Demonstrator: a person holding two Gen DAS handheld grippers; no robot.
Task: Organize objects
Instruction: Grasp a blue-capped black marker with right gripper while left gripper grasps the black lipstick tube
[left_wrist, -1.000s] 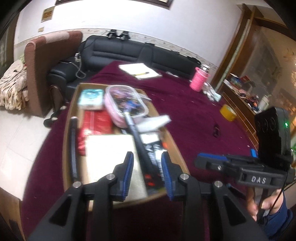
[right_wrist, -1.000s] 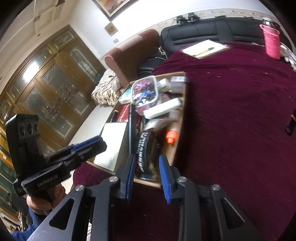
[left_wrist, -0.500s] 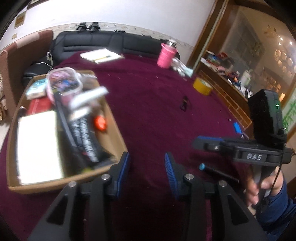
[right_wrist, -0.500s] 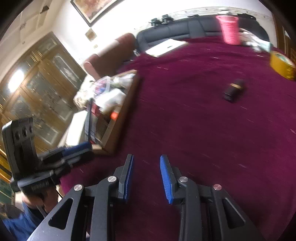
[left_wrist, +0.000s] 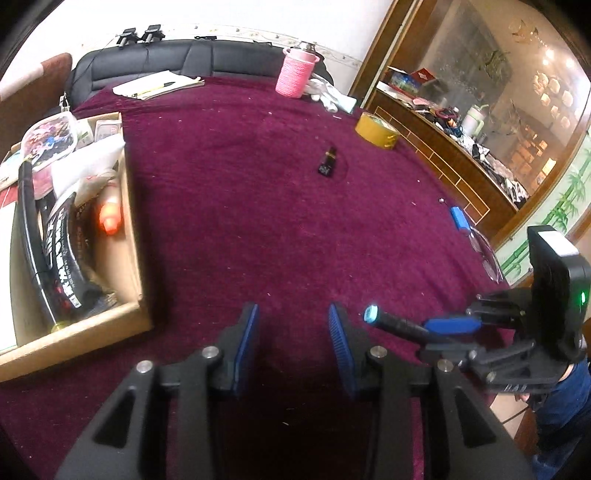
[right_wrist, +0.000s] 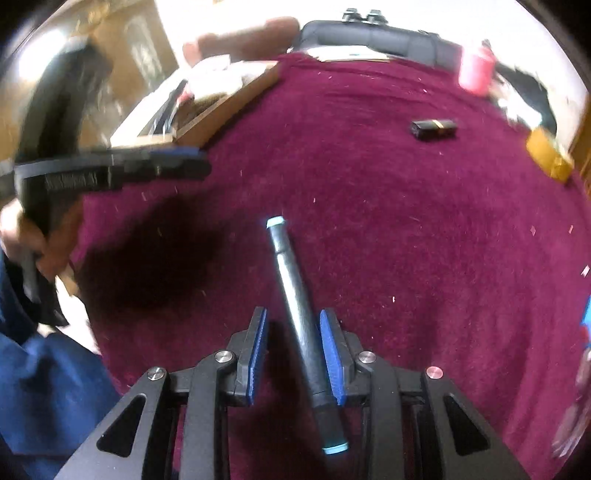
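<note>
Cardboard box (left_wrist: 135, 236), now shifted left, crammed with a black racket (left_wrist: 27, 221), packets.

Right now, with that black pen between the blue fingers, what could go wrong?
1. The right gripper is closing around the pen, but the pen lies against one finger and slants across the gap. It could twist or slide out.
2. Most of the pen sticks out past the fingers, so it may tip when lifted.
3. The box already looks crowded, so the pen might not settle inside and could roll back onto the red cloth.
</note>
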